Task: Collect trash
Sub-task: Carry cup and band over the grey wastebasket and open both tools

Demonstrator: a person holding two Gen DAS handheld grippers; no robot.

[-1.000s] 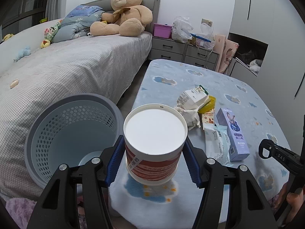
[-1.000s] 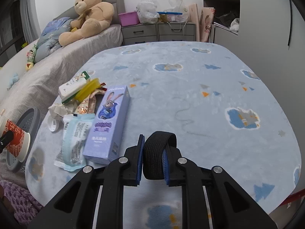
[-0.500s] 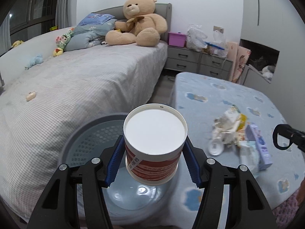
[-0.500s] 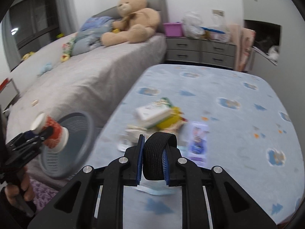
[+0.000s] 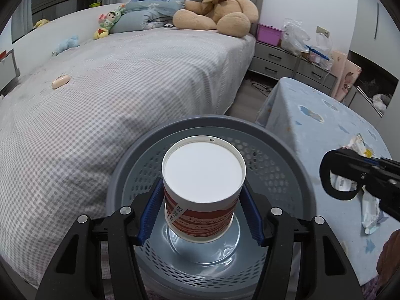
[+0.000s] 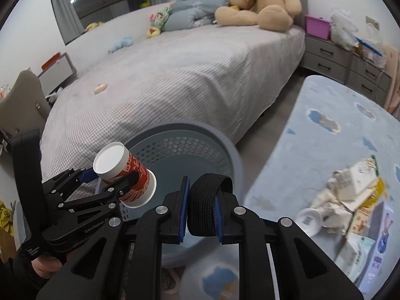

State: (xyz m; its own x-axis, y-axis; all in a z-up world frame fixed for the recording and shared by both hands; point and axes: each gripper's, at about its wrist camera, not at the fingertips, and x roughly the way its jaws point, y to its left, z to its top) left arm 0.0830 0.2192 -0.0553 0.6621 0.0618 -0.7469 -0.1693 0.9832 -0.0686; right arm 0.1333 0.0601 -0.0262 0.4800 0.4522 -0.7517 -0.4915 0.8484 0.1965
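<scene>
My left gripper [image 5: 202, 208] is shut on a red and white paper cup [image 5: 202, 177], held upside down above the open mouth of the grey perforated trash basket [image 5: 295, 155]. The right wrist view shows the cup [image 6: 125, 172] in the left gripper [image 6: 117, 178] over the basket's [image 6: 200, 135] near left side. My right gripper [image 6: 201, 212] is shut on a black elastic band [image 6: 202, 205], beside the basket; it also shows in the left wrist view [image 5: 350, 177]. Several pieces of trash [image 6: 350, 195] lie on the blue table [image 6: 325, 137].
A bed [image 5: 125, 80] with a grey checked cover stands just behind the basket, with a teddy bear [image 5: 220, 7] and soft toys at its head. Grey drawers [image 5: 277, 57] stand at the back. A purple carton [image 6: 382, 227] and wrappers lie among the table trash.
My left gripper has carried the cup leftward off the table to over the basket. My right gripper has swung left with the band toward the basket.
</scene>
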